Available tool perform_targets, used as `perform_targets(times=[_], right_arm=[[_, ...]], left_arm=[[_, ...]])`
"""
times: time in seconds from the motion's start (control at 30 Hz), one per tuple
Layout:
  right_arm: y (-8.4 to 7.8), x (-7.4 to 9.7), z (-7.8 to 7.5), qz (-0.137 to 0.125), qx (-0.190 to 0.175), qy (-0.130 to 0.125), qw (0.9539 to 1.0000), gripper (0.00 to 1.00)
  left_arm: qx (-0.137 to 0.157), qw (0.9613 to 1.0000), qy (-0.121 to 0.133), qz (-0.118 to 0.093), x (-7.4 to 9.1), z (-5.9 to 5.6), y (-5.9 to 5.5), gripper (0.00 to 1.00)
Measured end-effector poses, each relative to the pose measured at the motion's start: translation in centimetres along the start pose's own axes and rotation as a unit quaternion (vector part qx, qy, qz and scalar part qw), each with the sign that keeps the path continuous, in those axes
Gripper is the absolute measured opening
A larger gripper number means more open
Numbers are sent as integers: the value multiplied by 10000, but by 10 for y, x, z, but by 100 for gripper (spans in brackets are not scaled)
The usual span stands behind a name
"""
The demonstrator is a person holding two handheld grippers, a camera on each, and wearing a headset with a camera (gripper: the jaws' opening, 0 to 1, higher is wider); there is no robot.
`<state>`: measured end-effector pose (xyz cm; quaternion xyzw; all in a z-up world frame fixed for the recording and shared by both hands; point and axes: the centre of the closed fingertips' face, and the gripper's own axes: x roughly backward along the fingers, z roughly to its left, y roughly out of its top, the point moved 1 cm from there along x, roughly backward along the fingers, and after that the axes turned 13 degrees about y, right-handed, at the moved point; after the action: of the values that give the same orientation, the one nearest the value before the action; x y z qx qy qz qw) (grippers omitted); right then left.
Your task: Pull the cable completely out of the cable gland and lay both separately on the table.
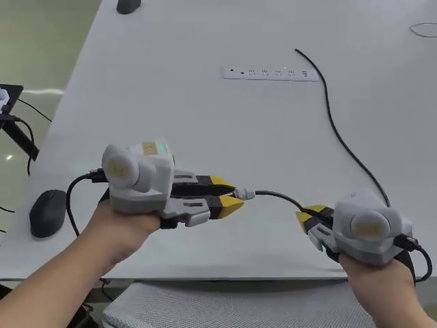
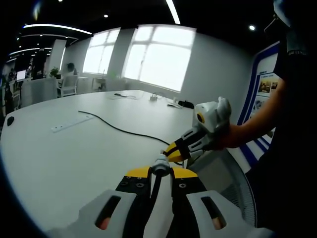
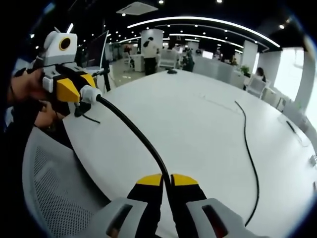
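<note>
The cable gland [image 1: 244, 195] sits just below the middle of the head view. Its long axis runs left to right, and its cable end points right. The black cable [image 1: 281, 197] leaves it rightward and curves down toward the lower right. The left gripper [image 1: 231, 195] is clamped on the gland, jaws nearly together. The right gripper [image 1: 308, 217] is pinched tight on the cable. Both hover over the white table [image 1: 205, 109], with a power strip [image 1: 271, 73] at upper centre.
</note>
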<state>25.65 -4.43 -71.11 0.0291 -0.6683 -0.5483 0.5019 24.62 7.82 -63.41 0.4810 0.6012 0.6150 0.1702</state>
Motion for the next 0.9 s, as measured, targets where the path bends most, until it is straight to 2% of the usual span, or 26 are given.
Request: perform_targets(times=[0.07, 0.13, 0.23, 0.3, 0.37, 0.4, 0.6, 0.67, 0.73, 0.83, 0.9], right_arm=[[0, -1, 5, 47, 79, 122, 9999, 2], [3, 0, 7, 63, 202, 137, 9997, 2], [8, 2, 12, 53, 205, 225, 9995, 10], [17, 3, 16, 8, 359, 323, 9988, 13], [25, 4, 23, 81, 555, 408, 9976, 18], [35, 4, 27, 43, 833, 450, 9955, 18], [66, -3, 50, 66, 1562, 674, 9854, 17], [68, -8, 55, 220, 1791, 711, 9810, 15], [70, -15, 59, 281, 1858, 778, 9791, 14], [73, -22, 62, 401, 2123, 793, 9731, 12], [74, -22, 63, 386, 2166, 807, 9721, 9]], left_arm=[[-58, 9999, 58, 59, -1, 2, -3, 15], [-27, 10000, 51, 70, 0, 2, -3, 15], [-42, 9999, 63, 82, 0, 2, -4, 15], [-19, 9999, 57, 87, 0, 2, -4, 15], [2, 9999, 55, 87, -1, 3, -5, 15], [17, 9999, 46, 92, -1, 3, -5, 15], [12, 10000, 34, 92, -2, 4, -5, 15], [21, 9999, 38, 105, -2, 5, -5, 15], [12, 9999, 23, 99, -2, 5, -5, 15], [-8, 9999, -10, 119, -2, 5, -5, 15], [-11, 9999, -12, 112, -3, 5, -4, 15]])
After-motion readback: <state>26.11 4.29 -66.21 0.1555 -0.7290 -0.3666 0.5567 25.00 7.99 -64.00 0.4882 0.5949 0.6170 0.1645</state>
